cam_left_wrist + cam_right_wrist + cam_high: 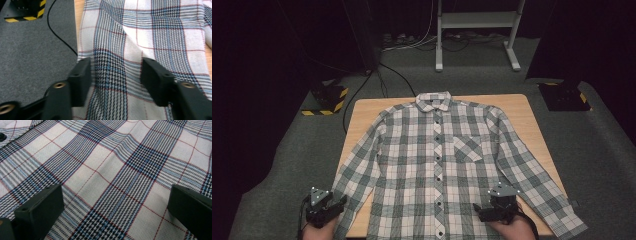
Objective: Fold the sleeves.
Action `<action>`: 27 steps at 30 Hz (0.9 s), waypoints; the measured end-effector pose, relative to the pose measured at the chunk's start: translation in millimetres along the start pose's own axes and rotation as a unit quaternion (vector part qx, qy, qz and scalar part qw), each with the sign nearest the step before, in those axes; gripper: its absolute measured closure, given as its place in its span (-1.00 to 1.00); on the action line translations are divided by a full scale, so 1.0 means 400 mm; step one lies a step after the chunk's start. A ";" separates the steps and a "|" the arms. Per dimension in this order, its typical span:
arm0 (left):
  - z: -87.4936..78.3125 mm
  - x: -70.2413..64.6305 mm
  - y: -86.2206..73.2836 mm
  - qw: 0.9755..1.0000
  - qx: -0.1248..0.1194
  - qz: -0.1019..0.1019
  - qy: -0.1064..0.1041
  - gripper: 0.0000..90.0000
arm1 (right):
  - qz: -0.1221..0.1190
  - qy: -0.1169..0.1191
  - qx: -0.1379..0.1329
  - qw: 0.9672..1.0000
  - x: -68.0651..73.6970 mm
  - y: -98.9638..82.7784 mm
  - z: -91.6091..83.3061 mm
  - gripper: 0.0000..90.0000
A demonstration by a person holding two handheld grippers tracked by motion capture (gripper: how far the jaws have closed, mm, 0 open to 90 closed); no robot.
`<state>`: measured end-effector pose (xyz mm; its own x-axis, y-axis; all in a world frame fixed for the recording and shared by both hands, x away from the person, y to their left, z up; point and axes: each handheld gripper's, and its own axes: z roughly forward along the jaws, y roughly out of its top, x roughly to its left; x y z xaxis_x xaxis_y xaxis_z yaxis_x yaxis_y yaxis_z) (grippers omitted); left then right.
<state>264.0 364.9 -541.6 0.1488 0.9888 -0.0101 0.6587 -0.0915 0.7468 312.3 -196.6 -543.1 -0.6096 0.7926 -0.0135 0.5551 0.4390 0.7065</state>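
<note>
A plaid button-up shirt (pixel 412 160) in white, blue and black lies flat, front up, on a wooden table (pixel 517 107), collar at the far side and both sleeves spread out. My left gripper (pixel 340 201) is at the cuff end of the shirt's left-hand sleeve (pixel 357 160), by the table's near left corner. In the left gripper view its jaws (pixel 116 72) stand half apart on the sleeve cloth (pixel 125 37), which ridges up slightly between them. My right gripper (pixel 499 205) hovers over the shirt's lower right hem, and its jaws (pixel 117 202) are wide open just above the flat cloth (pixel 105 170).
Grey carpet (pixel 32 50) with a black cable (pixel 60 37) lies left of the table. Black boxes with yellow-black striped edges (pixel 329 97) sit on the floor at both far corners. A white metal stand (pixel 477 30) rises behind the table.
</note>
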 end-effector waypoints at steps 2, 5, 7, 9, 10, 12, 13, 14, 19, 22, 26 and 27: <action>-0.001 -0.003 -0.002 1.000 -0.004 0.002 -0.003 0.09 | 0.000 0.000 0.000 1.000 0.000 0.000 0.000 -0.99; -0.002 -0.004 -0.003 1.000 -0.006 0.002 -0.004 0.32 | 0.000 0.000 0.000 1.000 0.000 0.000 0.000 -0.99; -0.003 -0.003 -0.002 1.000 -0.006 0.002 -0.004 0.35 | 0.000 0.000 0.000 1.000 0.000 0.000 0.000 -0.99; -0.004 -0.004 -0.001 1.000 -0.003 0.001 -0.005 0.43 | 0.000 0.000 0.000 1.000 0.000 0.000 0.000 -0.99; -0.004 -0.005 0.000 1.000 -0.002 0.001 -0.006 0.48 | 0.000 0.000 0.000 1.000 0.000 0.000 0.000 -0.99; -0.004 -0.006 0.002 1.000 0.000 -0.003 -0.006 0.63 | 0.000 0.000 0.000 1.000 0.000 0.000 0.000 -0.99; -0.004 -0.006 0.002 1.000 0.000 -0.003 -0.006 0.68 | 0.000 0.000 0.000 1.000 0.000 0.000 0.000 -0.99; -0.004 -0.006 0.003 1.000 0.002 -0.003 -0.006 0.72 | 0.000 0.000 0.000 1.000 0.000 0.000 0.000 -0.99; -0.005 -0.007 0.004 1.000 0.004 -0.005 -0.008 0.85 | -0.001 0.000 0.000 1.000 0.000 0.000 0.000 -0.99; -0.005 -0.007 0.005 1.000 0.005 -0.013 -0.008 0.91 | -0.001 0.001 0.000 1.000 0.000 0.000 0.000 -0.99; -0.010 -0.012 0.008 1.000 0.005 -0.012 -0.003 0.91 | -0.001 0.001 0.000 1.000 0.000 0.000 0.000 -0.99; -0.012 -0.014 0.010 1.000 0.003 -0.014 -0.002 0.91 | -0.001 0.001 0.000 1.000 0.000 0.000 0.000 -1.00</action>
<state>262.0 359.5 -535.4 0.1336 0.9905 -0.0340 0.6666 -0.0644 0.7426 312.4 -196.6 -543.1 -0.6114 0.7912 -0.0131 0.5545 0.4402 0.7063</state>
